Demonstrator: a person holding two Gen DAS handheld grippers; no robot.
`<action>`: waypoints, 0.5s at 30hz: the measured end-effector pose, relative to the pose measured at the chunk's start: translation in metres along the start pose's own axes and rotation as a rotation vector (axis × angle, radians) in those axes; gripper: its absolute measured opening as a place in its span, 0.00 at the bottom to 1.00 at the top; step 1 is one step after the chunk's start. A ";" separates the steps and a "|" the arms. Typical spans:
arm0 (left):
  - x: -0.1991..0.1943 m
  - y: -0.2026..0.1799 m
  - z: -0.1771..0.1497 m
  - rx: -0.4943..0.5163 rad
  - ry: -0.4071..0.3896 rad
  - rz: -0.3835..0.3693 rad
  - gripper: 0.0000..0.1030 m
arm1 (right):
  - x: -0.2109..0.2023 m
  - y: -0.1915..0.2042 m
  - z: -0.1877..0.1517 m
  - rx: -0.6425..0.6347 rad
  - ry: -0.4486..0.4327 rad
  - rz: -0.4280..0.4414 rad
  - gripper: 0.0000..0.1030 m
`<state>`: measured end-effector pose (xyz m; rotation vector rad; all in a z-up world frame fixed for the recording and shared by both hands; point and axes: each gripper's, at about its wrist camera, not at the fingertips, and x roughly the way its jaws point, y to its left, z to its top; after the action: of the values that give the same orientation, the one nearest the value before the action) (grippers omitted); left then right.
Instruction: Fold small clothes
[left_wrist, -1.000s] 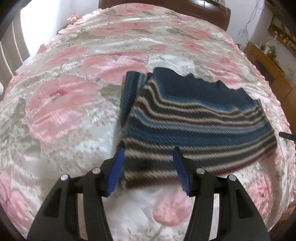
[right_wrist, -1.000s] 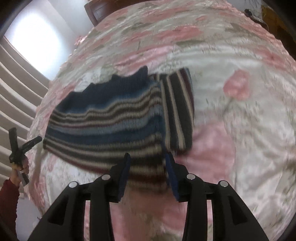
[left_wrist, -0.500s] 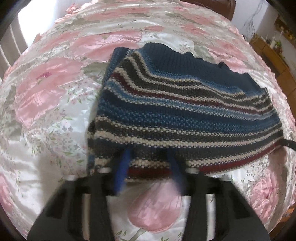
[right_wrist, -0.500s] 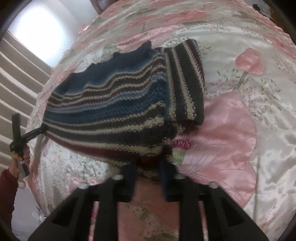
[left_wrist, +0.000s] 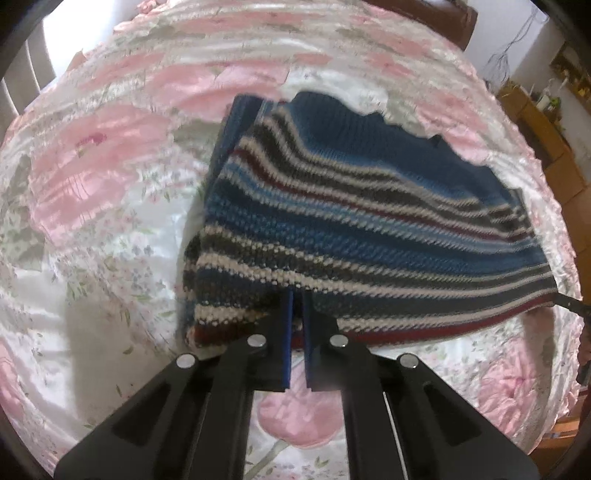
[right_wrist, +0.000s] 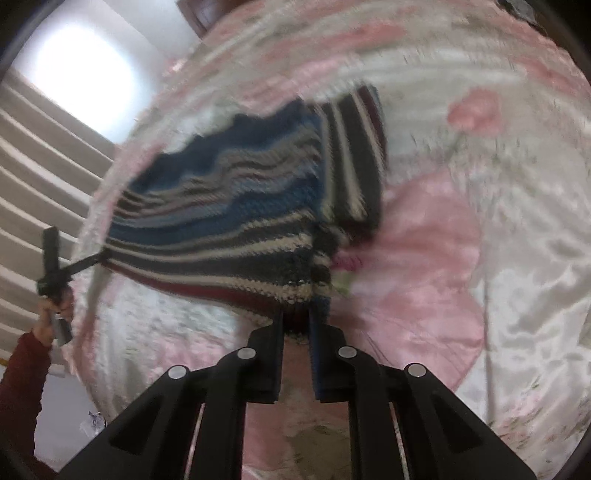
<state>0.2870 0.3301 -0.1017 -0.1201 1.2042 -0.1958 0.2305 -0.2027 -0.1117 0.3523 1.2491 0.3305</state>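
Observation:
A small knitted sweater (left_wrist: 369, 229) with blue, dark, cream and maroon stripes lies on the floral bed cover, sleeves folded in. My left gripper (left_wrist: 297, 299) is shut on its near hem at the left corner, and that hem is lifted off the cover. In the right wrist view the same sweater (right_wrist: 229, 221) stretches left, and my right gripper (right_wrist: 295, 317) is shut on the hem at the right corner. The left gripper (right_wrist: 94, 260) shows there at the sweater's far corner, held by a hand in a red sleeve.
A pink and white satin bed cover (left_wrist: 110, 184) spreads under everything. A wooden headboard (left_wrist: 424, 7) stands at the far end. Wooden shelves (left_wrist: 546, 122) with small items line the right wall. Curtains and a bright window (right_wrist: 85, 70) are on the left.
Both grippers moved in over the sweater's near hem and went from open to shut on it. The hem has since risen off the cover, pulled taut between them.

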 end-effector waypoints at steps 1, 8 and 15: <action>0.006 0.001 -0.001 -0.004 0.010 0.008 0.03 | 0.005 -0.003 -0.001 0.012 0.009 -0.009 0.12; 0.025 0.000 -0.006 0.015 0.008 0.030 0.03 | 0.027 -0.012 -0.006 0.021 0.023 -0.061 0.14; 0.012 -0.005 -0.005 0.026 0.000 0.038 0.26 | 0.012 -0.003 0.001 0.044 0.020 -0.070 0.38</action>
<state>0.2856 0.3229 -0.1132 -0.0748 1.2029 -0.1777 0.2347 -0.2004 -0.1232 0.3428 1.2868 0.2468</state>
